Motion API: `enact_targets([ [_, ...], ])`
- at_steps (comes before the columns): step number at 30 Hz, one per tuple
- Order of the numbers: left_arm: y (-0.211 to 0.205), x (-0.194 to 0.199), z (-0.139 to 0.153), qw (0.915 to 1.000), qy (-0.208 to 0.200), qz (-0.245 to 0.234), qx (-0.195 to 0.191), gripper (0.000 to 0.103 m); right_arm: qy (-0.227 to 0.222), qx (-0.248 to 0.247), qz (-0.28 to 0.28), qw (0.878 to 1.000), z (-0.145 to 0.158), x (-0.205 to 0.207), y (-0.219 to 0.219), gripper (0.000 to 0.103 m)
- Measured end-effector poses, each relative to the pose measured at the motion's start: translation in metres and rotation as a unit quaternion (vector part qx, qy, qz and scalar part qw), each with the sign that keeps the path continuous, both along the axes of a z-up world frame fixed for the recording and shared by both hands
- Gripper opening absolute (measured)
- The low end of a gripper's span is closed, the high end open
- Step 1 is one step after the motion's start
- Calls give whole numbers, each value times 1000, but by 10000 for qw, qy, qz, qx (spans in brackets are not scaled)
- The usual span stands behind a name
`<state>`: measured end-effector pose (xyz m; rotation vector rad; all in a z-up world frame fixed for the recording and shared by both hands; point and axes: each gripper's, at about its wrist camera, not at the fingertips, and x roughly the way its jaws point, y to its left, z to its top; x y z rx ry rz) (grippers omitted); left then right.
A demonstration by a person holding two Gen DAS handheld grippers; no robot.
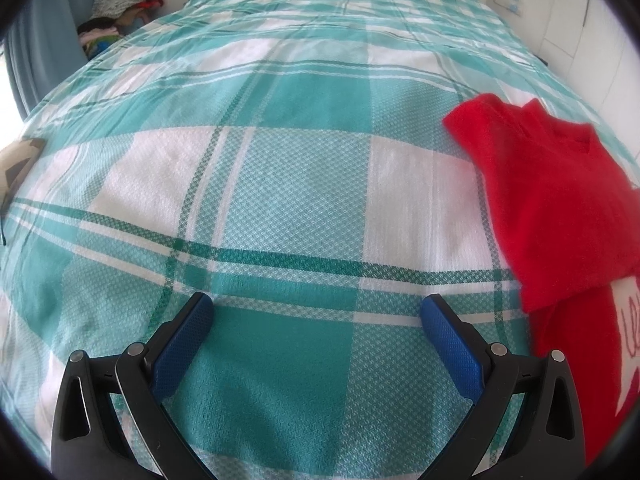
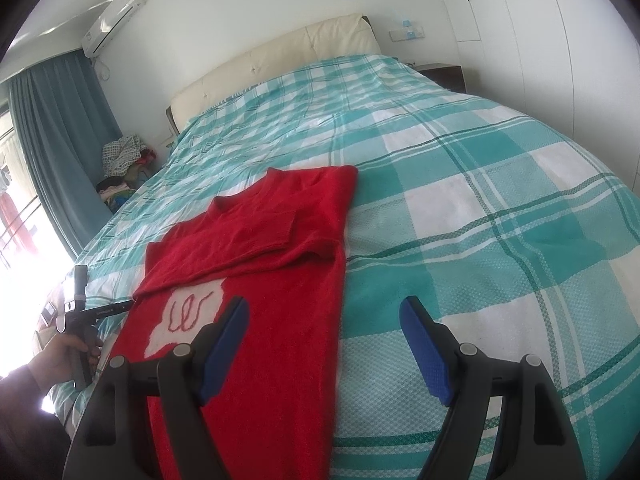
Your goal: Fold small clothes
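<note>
The left gripper (image 1: 318,312) stands with its blue-padded jaws spread wide and nothing between them, tilted down over the teal-and-white plaid bedspread (image 1: 280,184). In the left wrist view the red sweater (image 1: 556,208) lies off to the gripper's right, apart from both pads. Its upper part is folded over, and a strip of the white chest patch (image 1: 630,332) shows below that fold. A heap of other clothes (image 1: 116,4) sits far beyond the sweater, past the bed's far corner.

In the right wrist view the right gripper (image 2: 324,308) is likewise spread open and empty. Its left pad hangs over the sweater's lower body (image 2: 256,380), its right pad over bare bedspread (image 2: 500,208) just beside the sweater's edge; I cannot tell whether either pad touches. A sleeve (image 2: 224,252) is folded across the sweater's chest, just above the white patch (image 2: 188,316). To the sweater's left, a hand (image 2: 66,356) holds the other tool.

Judging by this, the sleeve folds look done on at least one side; the body itself is not yet folded up, so the job seems roughly midway.
</note>
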<state>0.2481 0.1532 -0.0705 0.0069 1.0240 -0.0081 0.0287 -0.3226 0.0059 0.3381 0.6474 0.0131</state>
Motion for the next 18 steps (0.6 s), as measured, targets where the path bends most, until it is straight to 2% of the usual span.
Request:
enact_targets([
  [2, -1, -6, 12, 9999, -74, 71, -17, 100, -89, -64, 6, 9999, 4, -3, 1, 77],
  [5, -1, -36, 58, 9962, -827, 177, -204, 99, -201, -250, 10, 9995, 19, -12, 0, 77],
  [7, -1, -67, 94, 9902, -1287, 73, -534, 100, -336, -255, 110, 9990, 36, -26, -3, 77],
  [9, -3, -102, 118, 9858, -1447, -117, -848, 102, -355, -277, 298, 9985, 49, -40, -6, 79],
  [11, -11, -141, 124, 9844, -1336, -418, -1061, 102, -157, -430, 603, 9971, 56, -53, -5, 82],
  [14, -35, -192, 106, 9888, -726, -836, -1000, 102, 368, -491, 1130, 9917, 52, -71, 1, 82],
  [18, -60, -242, 75, 9885, -180, -1091, -1033, 101, 962, -65, 1668, 9813, 33, -93, 11, 82],
])
